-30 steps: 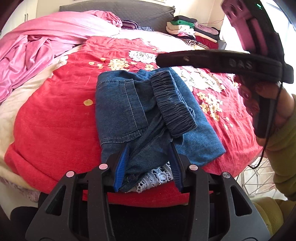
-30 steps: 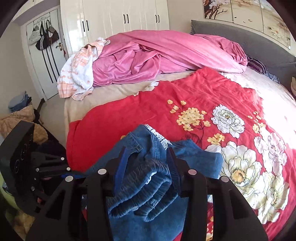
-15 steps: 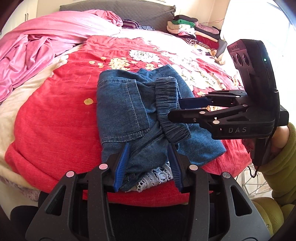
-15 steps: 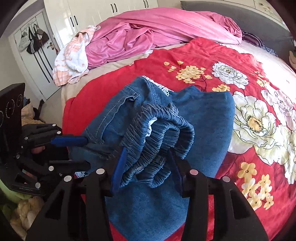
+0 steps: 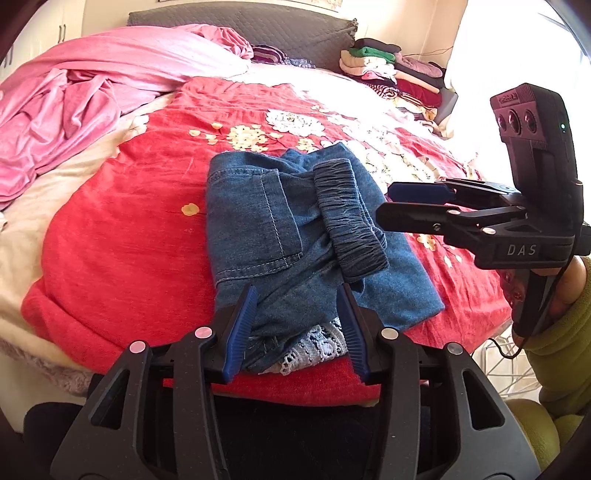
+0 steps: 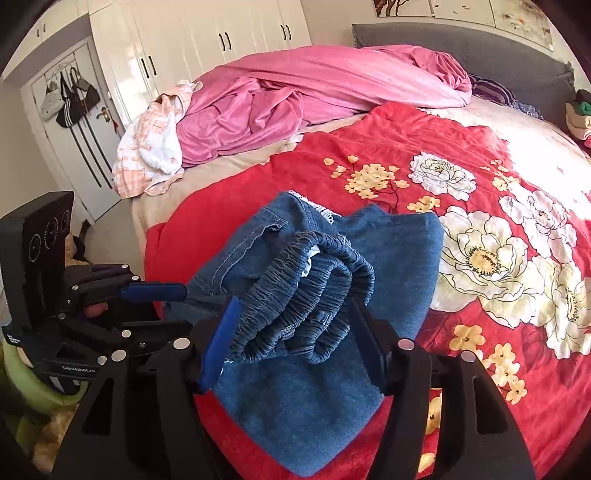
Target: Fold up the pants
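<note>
A bedroom in a home.

A wide bed (image 6: 229, 192) fills both views, backed by a grey padded headboard (image 5: 240, 26) and spread with a red blanket (image 6: 388, 147) printed with white and yellow flowers. A crumpled pink duvet (image 6: 314, 92) and a peach checked cloth (image 6: 151, 147) lie along the bed's far edge. White wardrobe doors with dark handles (image 6: 207, 40) line the wall, bags (image 6: 70, 99) hang on a door, and a stack of folded clothes (image 5: 391, 70) sits at the bed's corner by the headboard. A framed picture (image 6: 461, 9) hangs above.
</note>
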`<state>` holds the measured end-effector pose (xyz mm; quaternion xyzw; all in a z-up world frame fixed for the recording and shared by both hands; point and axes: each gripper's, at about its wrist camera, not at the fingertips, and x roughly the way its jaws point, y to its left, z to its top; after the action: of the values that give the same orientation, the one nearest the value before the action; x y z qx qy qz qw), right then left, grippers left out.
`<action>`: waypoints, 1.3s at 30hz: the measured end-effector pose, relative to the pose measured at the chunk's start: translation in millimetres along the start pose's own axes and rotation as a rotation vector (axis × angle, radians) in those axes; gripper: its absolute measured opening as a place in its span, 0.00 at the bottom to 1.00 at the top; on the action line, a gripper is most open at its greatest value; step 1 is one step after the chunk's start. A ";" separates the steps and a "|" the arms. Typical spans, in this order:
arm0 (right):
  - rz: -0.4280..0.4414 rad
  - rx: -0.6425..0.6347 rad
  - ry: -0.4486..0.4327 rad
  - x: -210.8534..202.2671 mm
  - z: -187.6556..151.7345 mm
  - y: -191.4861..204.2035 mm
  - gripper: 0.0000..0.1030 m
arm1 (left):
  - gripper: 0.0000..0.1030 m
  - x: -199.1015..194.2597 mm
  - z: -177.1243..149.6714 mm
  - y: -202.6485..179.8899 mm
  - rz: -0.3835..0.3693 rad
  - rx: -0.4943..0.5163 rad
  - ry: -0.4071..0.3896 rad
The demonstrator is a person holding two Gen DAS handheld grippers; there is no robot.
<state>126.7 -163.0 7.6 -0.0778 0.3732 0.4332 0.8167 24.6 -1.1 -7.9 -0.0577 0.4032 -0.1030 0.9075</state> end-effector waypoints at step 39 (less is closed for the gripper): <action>-0.141 0.119 -0.121 -47.7 -11.2 -33.7 0.73 | 0.75 -24.3 25.9 15.3 0.152 -0.037 -0.086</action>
<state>129.9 -219.7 25.4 -0.0292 0.3419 0.3556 0.8694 30.1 19.9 24.0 -0.0481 0.3688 -0.0239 0.9279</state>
